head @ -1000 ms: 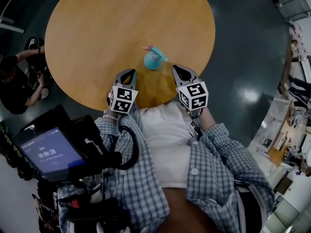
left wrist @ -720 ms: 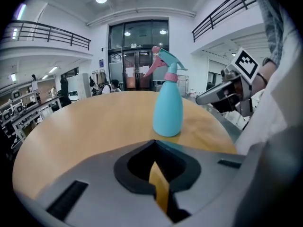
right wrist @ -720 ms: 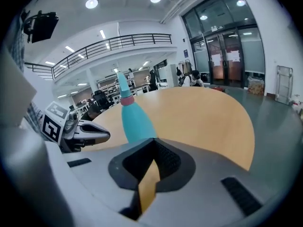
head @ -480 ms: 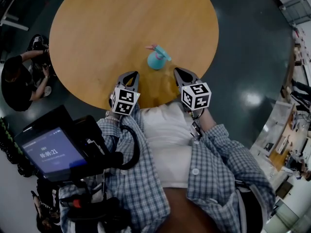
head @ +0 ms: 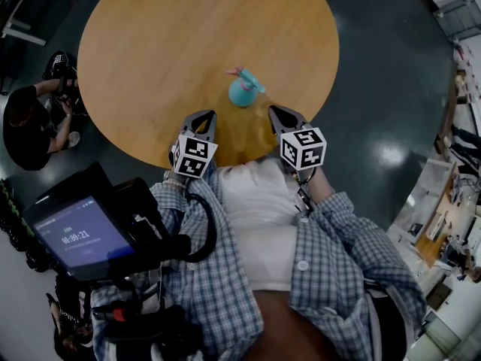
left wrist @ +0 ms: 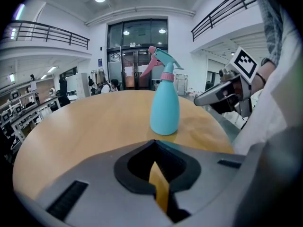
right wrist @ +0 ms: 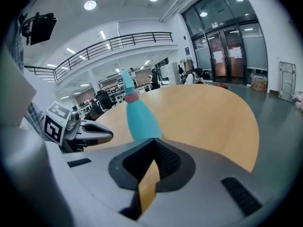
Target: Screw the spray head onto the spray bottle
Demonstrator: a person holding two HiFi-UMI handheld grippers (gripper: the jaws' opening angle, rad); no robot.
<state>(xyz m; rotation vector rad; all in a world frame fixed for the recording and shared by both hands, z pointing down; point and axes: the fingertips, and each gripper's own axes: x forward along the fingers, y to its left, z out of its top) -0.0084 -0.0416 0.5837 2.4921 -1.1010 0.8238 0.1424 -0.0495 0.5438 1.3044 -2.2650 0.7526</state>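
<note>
A teal spray bottle [head: 242, 92] stands upright near the near edge of the round wooden table [head: 165, 43]. Its spray head [left wrist: 160, 62], teal with a pink trigger and pink collar, sits on top of it. My left gripper [head: 203, 117] hovers at the table edge, just left of and nearer than the bottle, shut with nothing in it. My right gripper [head: 277, 112] is just right of the bottle, also shut and holding nothing. In the left gripper view the bottle [left wrist: 165, 110] is ahead of the closed gripper [left wrist: 154, 143]. In the right gripper view the bottle [right wrist: 140, 119] is ahead left of the closed gripper [right wrist: 153, 142].
A person in dark clothes [head: 26, 122] crouches on the floor beside the table's left edge. A device with a lit screen [head: 75, 235] hangs at my lower left. Dark floor surrounds the table, with desks and shelving [head: 451, 201] at the right.
The head view has shifted slightly. Both grippers stay shut beside the bottle, and the bottle has not moved on the table.
</note>
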